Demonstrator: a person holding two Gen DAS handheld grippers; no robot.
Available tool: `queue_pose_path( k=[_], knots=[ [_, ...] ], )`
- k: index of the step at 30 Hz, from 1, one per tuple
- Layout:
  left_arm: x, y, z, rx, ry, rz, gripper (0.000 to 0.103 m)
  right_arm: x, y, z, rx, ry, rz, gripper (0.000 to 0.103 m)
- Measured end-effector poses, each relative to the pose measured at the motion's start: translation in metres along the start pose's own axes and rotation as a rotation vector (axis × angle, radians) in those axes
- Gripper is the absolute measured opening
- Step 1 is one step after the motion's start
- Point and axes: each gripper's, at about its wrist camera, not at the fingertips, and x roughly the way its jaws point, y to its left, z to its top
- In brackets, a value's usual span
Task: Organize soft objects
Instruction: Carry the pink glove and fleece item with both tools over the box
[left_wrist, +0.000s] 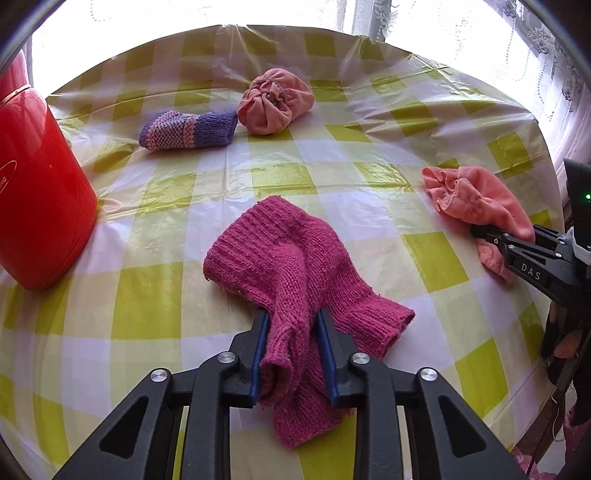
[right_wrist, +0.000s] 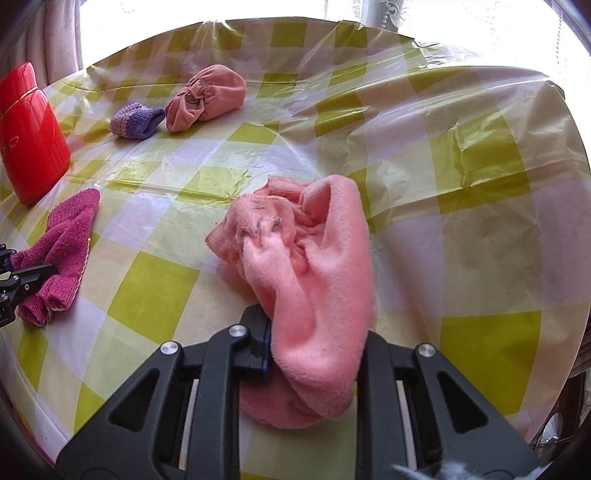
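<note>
Working over a table (left_wrist: 332, 173) covered in a yellow-and-white checked cloth under a clear, wrinkled plastic sheet, we see bright window light and lace curtains (left_wrist: 535, 44) beyond its far edge. Our left gripper (left_wrist: 291, 325) pinches a magenta knitted sock (left_wrist: 280, 251) between its blue-padded fingers, the sock lying on the near part of the cloth. Our right gripper (right_wrist: 314, 325) is clamped on a pink fleece sock (right_wrist: 314, 258), which drapes over its fingers and rests on the cloth to the right of the magenta one. Toward the far side lie a purple striped sock (left_wrist: 188, 129) and a rolled pink bundle (left_wrist: 275, 99), touching each other. A red plastic container (left_wrist: 37, 184) stands at the left edge of the table.
</note>
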Motion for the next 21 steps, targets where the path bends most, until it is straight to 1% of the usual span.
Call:
queue_pose_path(
  k=[4,8,9,12,14,17,20,21],
  knots=[
    [-0.009,0.005,-0.011,-0.024,0.003,-0.018,0.018,0.000,0.005,0.000,-0.027,-0.002,-0.032,0.024],
    [-0.019,0.012,-0.023,-0.038,0.003,-0.025,0.017,0.000,0.009,0.000,-0.056,-0.003,-0.064,0.023],
    [-0.021,0.014,-0.026,-0.045,0.002,-0.026,0.016,0.000,0.009,0.000,-0.049,-0.002,-0.059,0.023],
    [-0.030,0.022,-0.035,-0.066,-0.009,-0.029,0.015,-0.005,-0.002,-0.003,0.080,0.019,0.044,0.023],
    [-0.037,0.027,-0.041,-0.074,-0.015,-0.020,0.015,-0.015,0.006,-0.008,0.131,0.019,0.114,0.022],
    [-0.047,0.036,-0.050,-0.083,-0.023,-0.002,0.015,-0.029,0.038,-0.014,0.109,0.018,0.214,0.022],
    [-0.056,0.044,-0.056,-0.079,-0.031,0.028,0.015,-0.038,0.077,-0.014,0.070,0.025,0.331,0.022],
    [-0.060,0.046,-0.058,-0.078,-0.034,0.037,0.015,-0.042,0.091,-0.014,0.048,0.026,0.353,0.022]
  ],
)
